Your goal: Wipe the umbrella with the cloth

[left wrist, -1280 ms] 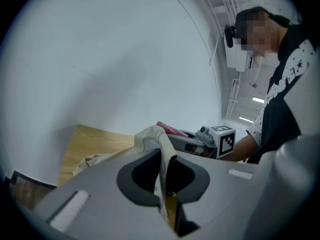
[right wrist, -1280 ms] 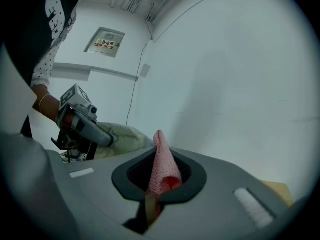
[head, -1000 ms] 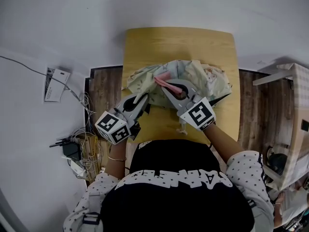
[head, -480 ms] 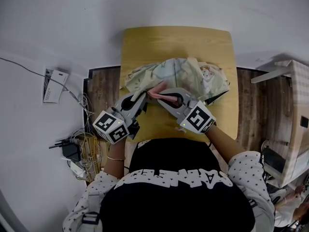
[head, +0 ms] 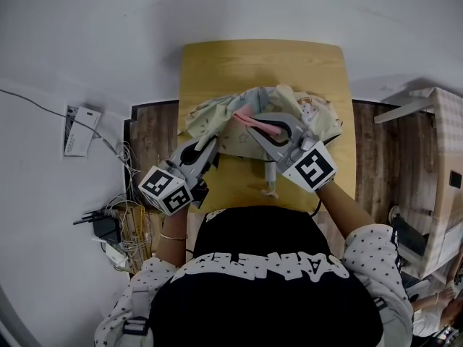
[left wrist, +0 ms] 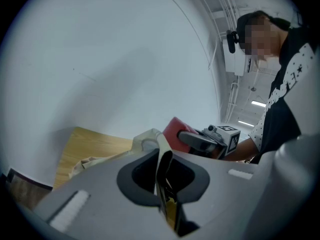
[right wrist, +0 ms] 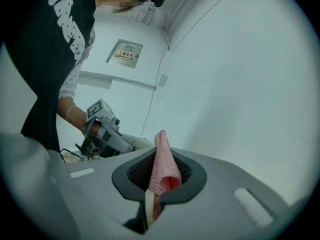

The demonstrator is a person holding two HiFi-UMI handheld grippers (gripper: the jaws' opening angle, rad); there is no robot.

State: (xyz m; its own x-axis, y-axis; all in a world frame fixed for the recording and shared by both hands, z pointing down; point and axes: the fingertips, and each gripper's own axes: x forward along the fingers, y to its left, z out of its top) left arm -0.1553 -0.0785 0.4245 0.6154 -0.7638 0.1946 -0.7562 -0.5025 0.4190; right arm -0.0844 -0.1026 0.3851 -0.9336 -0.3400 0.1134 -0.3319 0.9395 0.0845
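At the wooden table's [head: 264,63] near left edge, the left gripper [head: 214,147] pinches the hem of the cream umbrella [head: 311,118], crumpled mid-table with bare wood beyond. Beside it, the right gripper [head: 252,118] clamps the pink cloth [head: 244,111] over the fabric. Only the right gripper view shows the cloth's knit weave; floor cables [head: 119,215] appear in the head view alone.

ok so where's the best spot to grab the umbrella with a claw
Probably a raised fold at the near left edge of the umbrella, approached low from the person's side. The canopy lies limp and crumpled on the table, so only a thin standing fold fits between jaws; the left claw is shut on one there.
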